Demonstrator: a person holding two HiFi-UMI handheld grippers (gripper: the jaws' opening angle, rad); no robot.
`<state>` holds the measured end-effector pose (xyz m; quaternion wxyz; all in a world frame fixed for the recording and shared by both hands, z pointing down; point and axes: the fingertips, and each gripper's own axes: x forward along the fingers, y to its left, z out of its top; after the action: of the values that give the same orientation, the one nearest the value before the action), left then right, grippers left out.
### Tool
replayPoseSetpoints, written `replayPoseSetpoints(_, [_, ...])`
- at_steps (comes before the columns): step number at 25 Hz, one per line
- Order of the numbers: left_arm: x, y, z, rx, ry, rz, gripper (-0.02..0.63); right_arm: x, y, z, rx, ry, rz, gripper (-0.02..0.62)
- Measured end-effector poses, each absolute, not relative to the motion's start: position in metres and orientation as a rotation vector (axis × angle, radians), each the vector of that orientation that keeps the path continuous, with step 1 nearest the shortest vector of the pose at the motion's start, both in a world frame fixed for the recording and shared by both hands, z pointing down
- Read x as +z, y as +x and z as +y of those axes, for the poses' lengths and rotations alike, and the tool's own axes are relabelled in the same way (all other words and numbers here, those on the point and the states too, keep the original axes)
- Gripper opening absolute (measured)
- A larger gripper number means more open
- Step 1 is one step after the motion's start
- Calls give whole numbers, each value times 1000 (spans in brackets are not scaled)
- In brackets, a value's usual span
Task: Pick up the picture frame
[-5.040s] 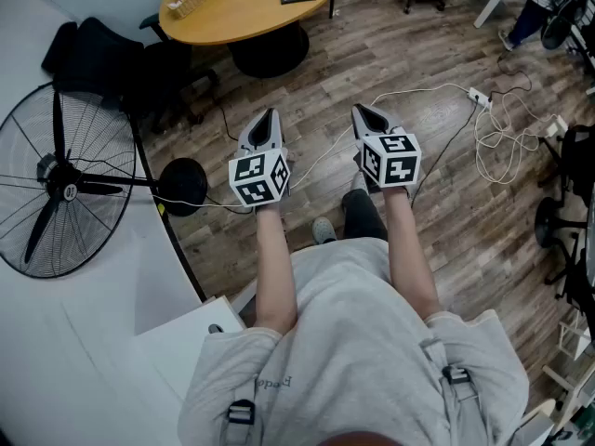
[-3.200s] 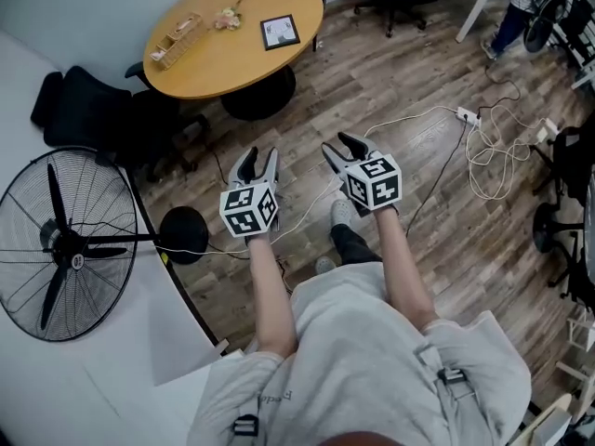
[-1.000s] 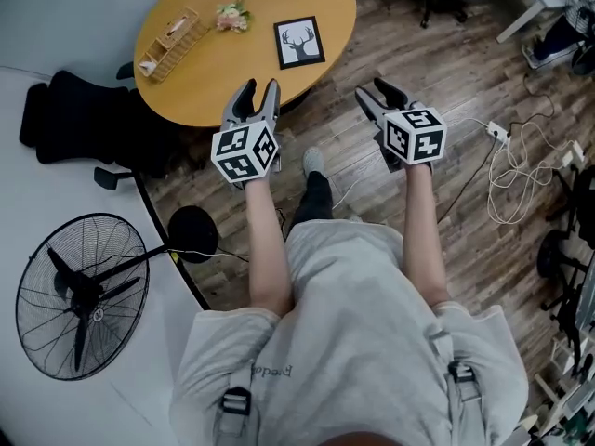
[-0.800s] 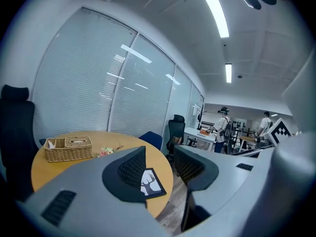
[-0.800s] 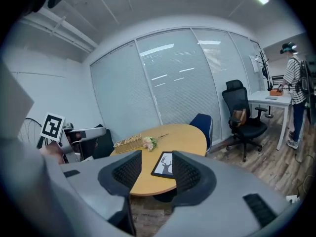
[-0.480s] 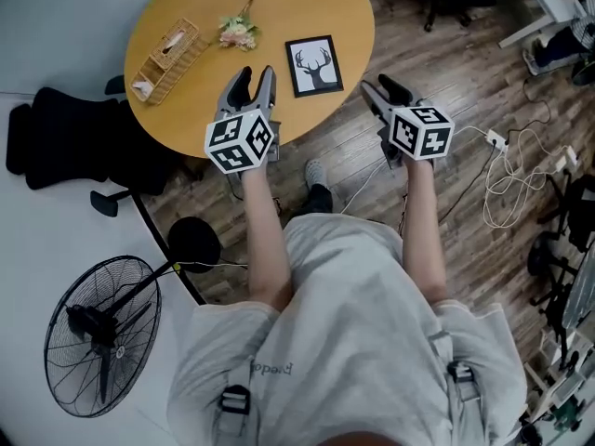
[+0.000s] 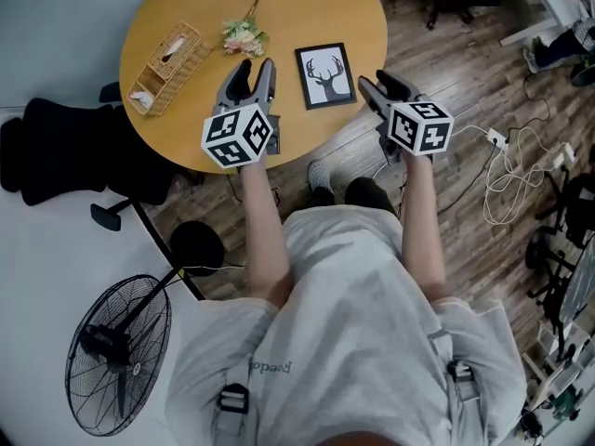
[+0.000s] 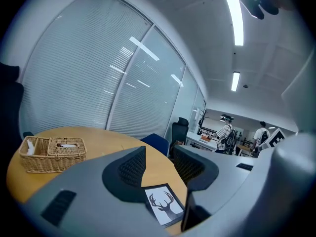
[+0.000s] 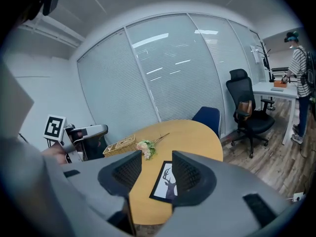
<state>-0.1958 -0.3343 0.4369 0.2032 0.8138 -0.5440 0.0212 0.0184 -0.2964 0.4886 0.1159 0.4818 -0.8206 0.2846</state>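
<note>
The left gripper [image 7: 253,71] has its jaws apart with nothing between them. In its own view [image 8: 159,158] only the frame [image 8: 165,204] shows through the gap, lying lower on the table [image 7: 307,7], not touched. The right gripper [image 7: 375,82] is likewise spread and empty, and its view [image 9: 155,164] looks down through the gap onto the frame [image 9: 163,181]. From the head view the frame [image 7: 326,75] lies flat, picture up, between the two grippers: at 3 o'clock from the left one and 9 o'clock from the right, apart from both. Flowers [image 7: 244,35] lie at 12 o'clock from the left gripper and a basket [image 7: 167,66] at 9 o'clock. The trouble ahead is likely the flat lie: a thin frame on a smooth top gives the jaws little edge to bite, so a closing jaw may skid over it or push it along. It sits near the table's rim at 4 o'clock, and a shove from the left could slide it off onto the floor. A one-corner grip could let it swing and slip out.
</note>
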Motion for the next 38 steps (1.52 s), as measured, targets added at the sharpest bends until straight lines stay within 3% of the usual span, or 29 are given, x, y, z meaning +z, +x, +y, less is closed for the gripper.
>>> replayPoseSetpoints(25, [529, -170, -378, 272, 2126, -1560, 192, 579, 19, -360, 849, 1430, -2233, 193])
replayPoseSetpoints(38, [644, -149, -393, 480, 1911, -1471, 192, 662, 11, -390, 988, 1327, -2103, 193])
